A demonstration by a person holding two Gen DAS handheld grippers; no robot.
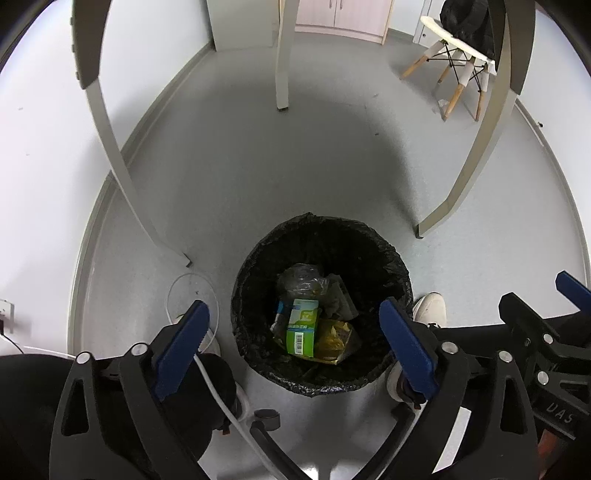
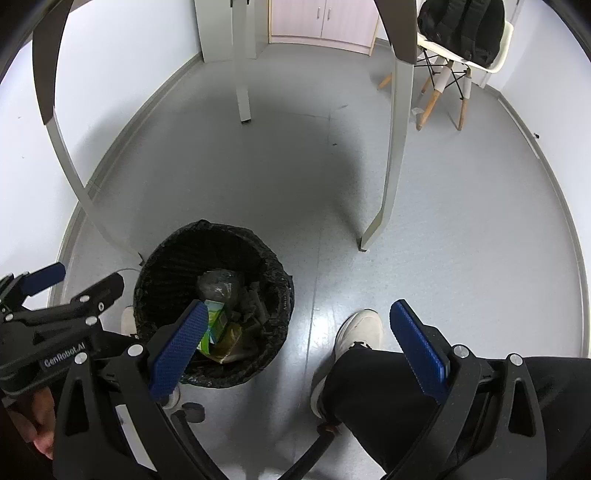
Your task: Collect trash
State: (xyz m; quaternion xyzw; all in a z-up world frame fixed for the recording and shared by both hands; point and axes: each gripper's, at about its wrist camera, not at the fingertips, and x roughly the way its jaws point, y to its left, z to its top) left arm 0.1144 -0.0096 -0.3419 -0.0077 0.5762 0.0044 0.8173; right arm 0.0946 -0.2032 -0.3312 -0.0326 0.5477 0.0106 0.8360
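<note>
A round trash bin with a black liner (image 1: 332,227) stands on the grey floor, directly below my left gripper (image 1: 293,308). That gripper is open with nothing between its blue pads (image 1: 183,343). Inside the bin lie a green carton (image 1: 303,328), a yellow wrapper (image 1: 338,341) and a crumpled clear plastic bag (image 1: 301,280). In the right wrist view the bin (image 2: 173,251) sits at lower left, with the carton (image 2: 216,321) partly behind one pad. My right gripper (image 2: 298,308) is open over the floor beside the bin, holding nothing. Each gripper also shows at the edge of the other's view: right gripper (image 1: 535,291), left gripper (image 2: 79,280).
Grey table legs (image 1: 110,140) (image 1: 476,147) (image 1: 282,55) rise around the bin. A white chair (image 2: 454,48) carrying a black backpack (image 2: 465,26) stands at the back right. A white cable (image 1: 218,384) runs by the bin. The person's white shoes (image 2: 360,328) and dark trousers are close below.
</note>
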